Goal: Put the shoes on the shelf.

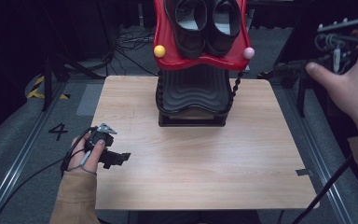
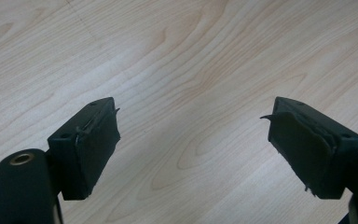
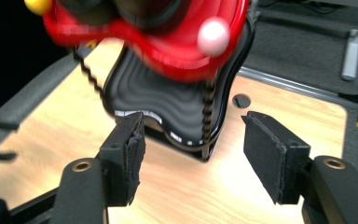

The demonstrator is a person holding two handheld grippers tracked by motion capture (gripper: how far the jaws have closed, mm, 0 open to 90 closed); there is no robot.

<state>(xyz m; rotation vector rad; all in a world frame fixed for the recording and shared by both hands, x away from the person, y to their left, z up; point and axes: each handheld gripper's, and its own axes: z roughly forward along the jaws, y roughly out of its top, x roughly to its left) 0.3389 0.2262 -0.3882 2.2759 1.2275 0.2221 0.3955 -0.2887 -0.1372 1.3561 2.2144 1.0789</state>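
High view first: a two-tier shoe rack point(image 1: 193, 100) stands at the far middle of the table point(image 1: 191, 163). Its lower tier is a black ribbed tray, and its upper tier is a glossy red tray point(image 1: 168, 60) carrying a pair of black shoes point(image 1: 207, 23) set side by side. A yellow ball point(image 1: 159, 51) caps the red tray's left front corner and a pink ball point(image 1: 248, 52) caps its right. Twisted black posts point(image 1: 236, 86) link the two tiers.

The left hand-held gripper point(image 1: 116, 158) lies low over the table's near left part, well apart from the rack, with a hand point(image 1: 86, 156) in a tan sleeve around it. In the left gripper view its jaws stand wide apart with nothing but bare wood grain between them.

The right hand-held gripper point(image 1: 279, 70) is held up off the table's far right corner by the right hand point(image 1: 349, 88). In the right gripper view its jaws are spread wide and empty, facing the rack's black lower tray point(image 3: 168, 107) and the pink ball point(image 3: 213, 36), which look slightly blurred.
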